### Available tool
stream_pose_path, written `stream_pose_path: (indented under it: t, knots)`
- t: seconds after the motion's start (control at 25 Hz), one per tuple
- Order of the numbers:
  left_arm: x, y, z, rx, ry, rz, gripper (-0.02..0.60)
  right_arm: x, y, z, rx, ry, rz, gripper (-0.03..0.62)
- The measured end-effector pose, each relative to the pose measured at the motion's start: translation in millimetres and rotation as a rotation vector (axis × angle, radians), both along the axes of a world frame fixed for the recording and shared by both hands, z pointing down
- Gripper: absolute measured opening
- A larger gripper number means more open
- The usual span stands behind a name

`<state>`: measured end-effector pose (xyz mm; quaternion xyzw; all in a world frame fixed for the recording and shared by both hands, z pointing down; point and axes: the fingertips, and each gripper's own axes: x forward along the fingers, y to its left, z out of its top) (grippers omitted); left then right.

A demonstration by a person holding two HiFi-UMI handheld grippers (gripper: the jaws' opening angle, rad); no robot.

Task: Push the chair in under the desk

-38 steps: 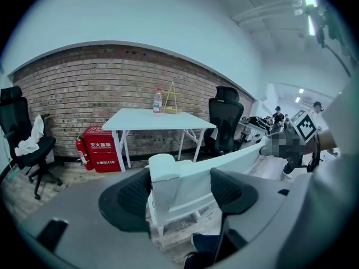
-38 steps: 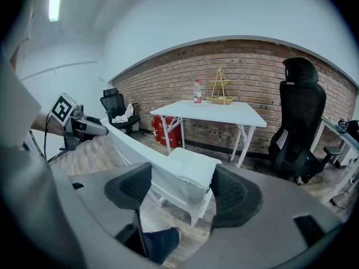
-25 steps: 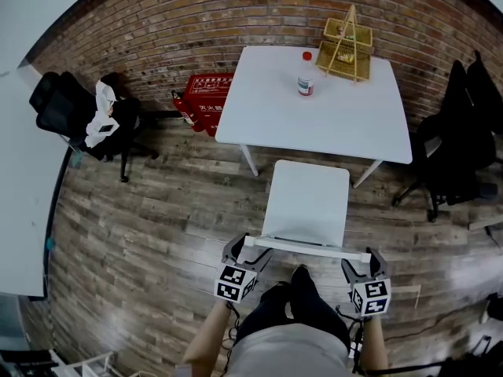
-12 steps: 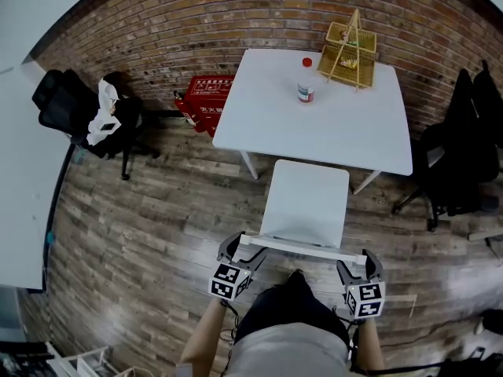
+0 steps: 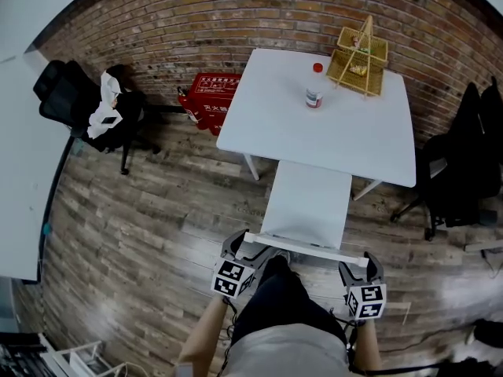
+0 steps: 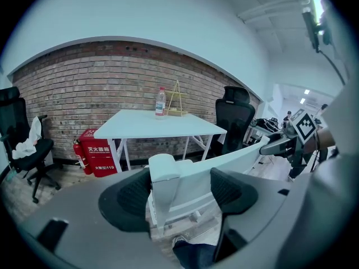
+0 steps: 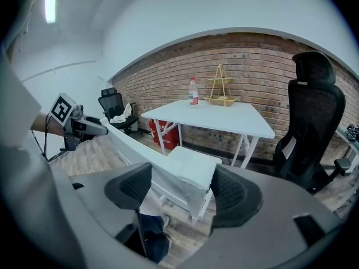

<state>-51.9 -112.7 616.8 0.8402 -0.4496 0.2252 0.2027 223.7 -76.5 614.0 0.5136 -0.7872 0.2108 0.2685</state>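
Holding the white chair [image 5: 308, 203] by its back-rail ends, left gripper [image 5: 236, 247] and right gripper [image 5: 359, 262] clamped, I see its flat seat reach the desk [image 5: 334, 136] at centre frame.

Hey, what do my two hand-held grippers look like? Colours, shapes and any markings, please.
They match. The left hand-held gripper and the right hand-held gripper each have a smooth grey body and two rounded black pads with a fine dotted texture. Each carries a cube covered in black-and-white square markers. No sleeve shows on the forearms behind them.
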Motion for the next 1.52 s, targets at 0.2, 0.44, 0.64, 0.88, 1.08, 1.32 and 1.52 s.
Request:
stream_pose_path:
  t: [0.2, 0.44, 0.64, 0.88, 1.08, 1.32, 1.52]
  knots:
    - [-2, -12, -1, -0.003, 0.002, 0.004, 0.334, -3, -12, -1, -0.007, 0.000, -0.002, 0.331]
    - [1, -26, -2, -0.004, 0.003, 0.005, 0.334, 0, -27, -1, -0.016, -0.001, -0.007, 0.331]
    - [2, -40, -1, -0.006, 0.004, 0.006, 0.334, -1, -40, -3, -0.037, 0.001, -0.011, 0.331]
    - [2, -60, -1, -0.006, 0.001, 0.017, 0.334, 0, -56, -2, -0.029, 0.000, -0.004, 0.331]
    - [1, -71, 0, -0.002, 0.004, 0.026, 0.334, -2, -67, -1, -0.029, -0.006, 0.001, 0.331]
    - [-1, -84, 2, 0.017, 0.005, 0.034, 0.334, -2, -74, 0, -0.039, -0.002, 0.005, 0.331]
    - [-3, -92, 2, 0.016, 0.008, 0.041, 0.334, -5, -83, -1, -0.034, -0.004, 0.012, 0.331]
